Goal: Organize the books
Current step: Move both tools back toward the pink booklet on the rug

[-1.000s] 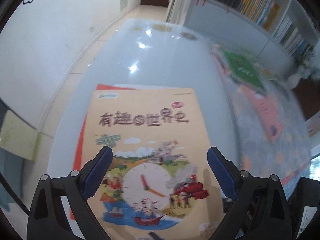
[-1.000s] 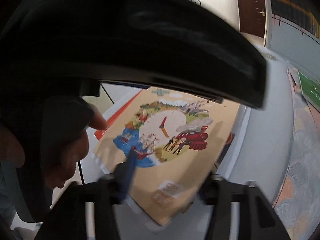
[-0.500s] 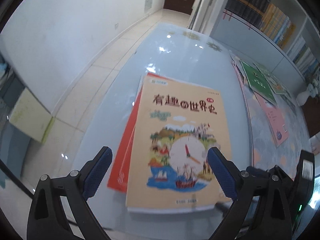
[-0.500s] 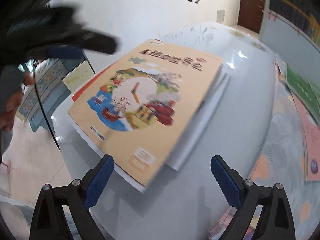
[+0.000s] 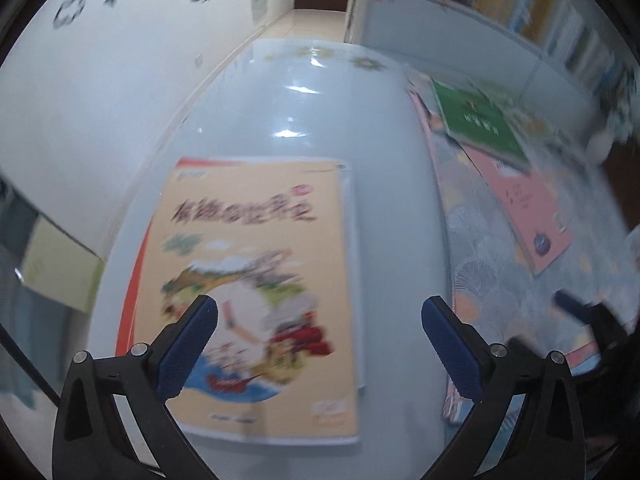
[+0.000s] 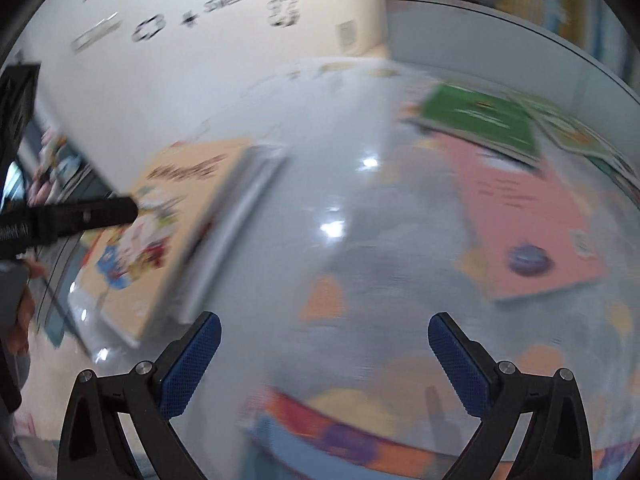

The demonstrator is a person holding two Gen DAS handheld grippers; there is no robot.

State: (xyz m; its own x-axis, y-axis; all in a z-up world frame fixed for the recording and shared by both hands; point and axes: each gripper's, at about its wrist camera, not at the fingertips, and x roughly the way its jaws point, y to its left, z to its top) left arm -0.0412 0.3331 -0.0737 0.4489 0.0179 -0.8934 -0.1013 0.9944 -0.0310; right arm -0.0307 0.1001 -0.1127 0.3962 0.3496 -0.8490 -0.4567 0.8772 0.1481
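Observation:
A tan picture book [image 5: 256, 240] with a clock on its cover lies flat on top of a stack at the table's left side. A red book [image 5: 134, 280] peeks out beneath it. My left gripper [image 5: 318, 308] hovers above the book's near half with its jaws opening and nothing between the pads. My right gripper [image 6: 324, 322] hangs over bare table to the right of the tan book [image 6: 172, 208]. Its jaws are opening too and hold nothing. A pink book [image 6: 520, 208] and a green book [image 6: 480, 116] lie further right.
The glossy white table [image 5: 300, 112] ends close to the stack's left, with floor and a wall beyond. A patterned mat [image 5: 488, 272] covers the right half. Another colourful book [image 6: 340, 428] lies at the near edge. Bookshelves [image 5: 560, 28] stand behind.
My right gripper has let go of the tan book's near corner and swung right, away from the stack. The left gripper has drawn back from the cover. Both pairs of jaws stand wider.

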